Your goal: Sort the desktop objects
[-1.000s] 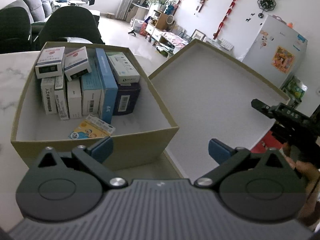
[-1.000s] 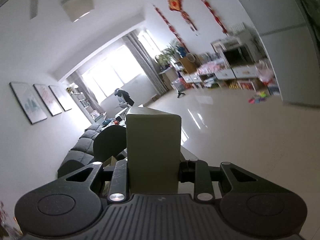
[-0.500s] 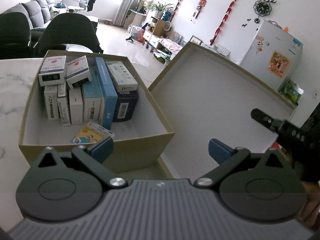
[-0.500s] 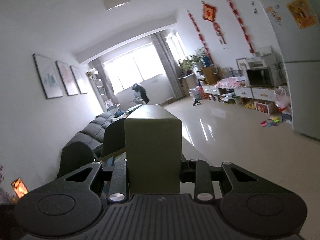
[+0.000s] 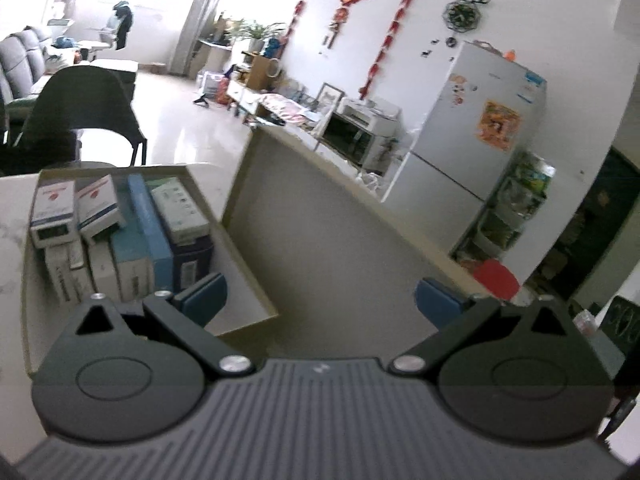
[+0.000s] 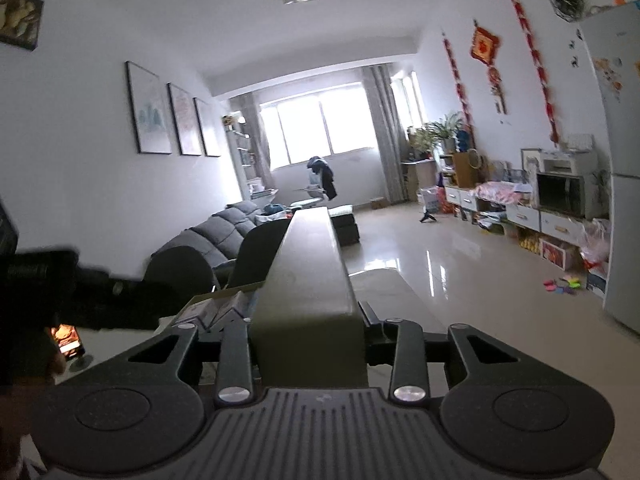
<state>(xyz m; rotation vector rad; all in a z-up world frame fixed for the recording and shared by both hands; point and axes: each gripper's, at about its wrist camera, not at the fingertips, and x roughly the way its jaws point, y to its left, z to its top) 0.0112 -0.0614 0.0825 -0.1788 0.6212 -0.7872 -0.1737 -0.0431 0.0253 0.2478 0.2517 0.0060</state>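
Observation:
A tan cardboard box (image 5: 248,316) sits on the marble table and holds several medicine boxes (image 5: 120,236) packed at its left side. Its big lid (image 5: 332,232) stands tilted up at the box's right side. My left gripper (image 5: 320,300) is open and empty, low in front of the box and the lid. My right gripper (image 6: 306,336) is shut on the lid's rim (image 6: 308,264), which runs away from the camera. The box and some medicine boxes (image 6: 218,308) show just left of the rim.
The white marble table (image 5: 12,232) carries the box. Dark chairs (image 5: 80,112) stand behind it. A fridge (image 5: 472,136) and a shelf stand at the right. The left gripper's dark body (image 6: 48,288) fills the left of the right wrist view.
The lid has swung up more steeply beside the box. The left camera has tipped up and shifted, and the right gripper has left its view. The right view now looks level down the room.

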